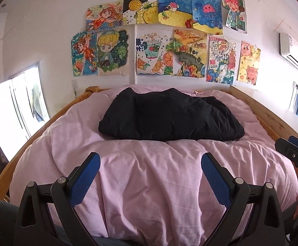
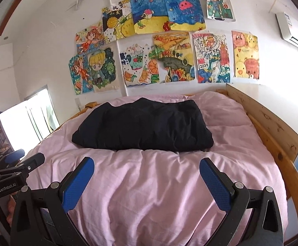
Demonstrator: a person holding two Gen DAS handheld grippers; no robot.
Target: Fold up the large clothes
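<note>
Lying at 12 o'clock: black garment (image 1: 169, 116), well apart from both
Long axis: 9-to-3 across bed (image 1: 71, 127)
Left hand-held gripper (image 1: 151, 181): wide open, empty
Right hand-held gripper (image 2: 146, 184): wide open, empty
Nearer: cannot tell

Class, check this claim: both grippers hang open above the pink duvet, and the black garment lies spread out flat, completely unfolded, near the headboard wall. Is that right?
Not quite. The black garment is already folded into a compact bundle, as the left wrist view shows. The rest stands: the left gripper and right gripper are both open above the pink duvet.
</note>
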